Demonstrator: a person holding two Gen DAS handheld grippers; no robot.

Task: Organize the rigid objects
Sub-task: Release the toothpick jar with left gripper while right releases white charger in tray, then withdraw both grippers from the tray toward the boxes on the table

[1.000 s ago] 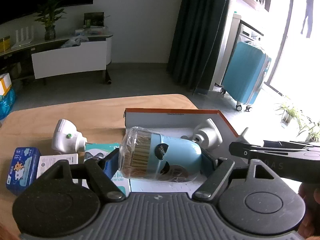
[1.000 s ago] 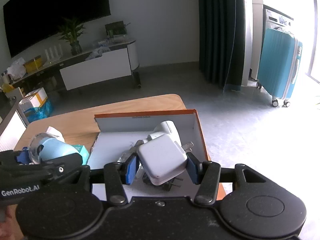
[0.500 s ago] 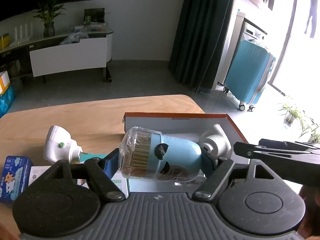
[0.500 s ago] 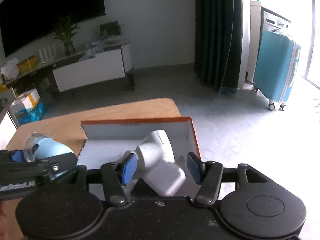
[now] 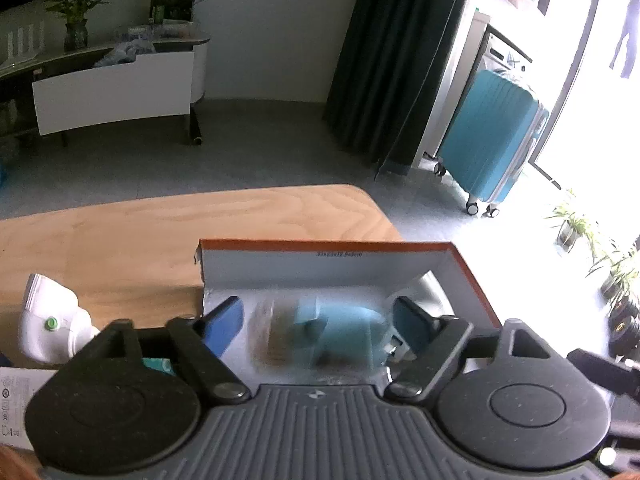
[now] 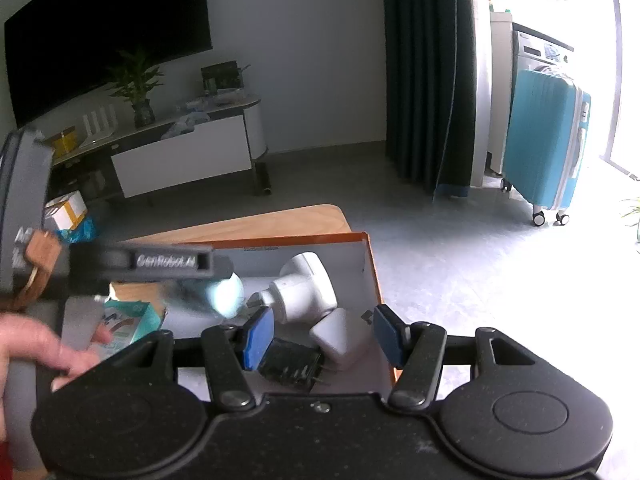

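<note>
Blue cylindrical jar [image 5: 332, 334] blurred in cardboard box [image 5: 400, 246]; left tool [image 5: 318, 326] just widened, released; right tool [image 6: 318, 338] unclenched, empty.

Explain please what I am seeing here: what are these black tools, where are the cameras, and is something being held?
There is no robot. A person holds a hand-held gripper in each hand, and a camera on each looks forward along its two blue-tipped fingers.

In the left view, the left hand-held gripper has just been opening; the blue container, blurred, sits between its fingers over the orange-edged box, apparently released.

In the right view, the right hand-held gripper is open above a white charger lying in the box beside a white plug.

The box stands on a wooden table, where another white plug lies.
</note>
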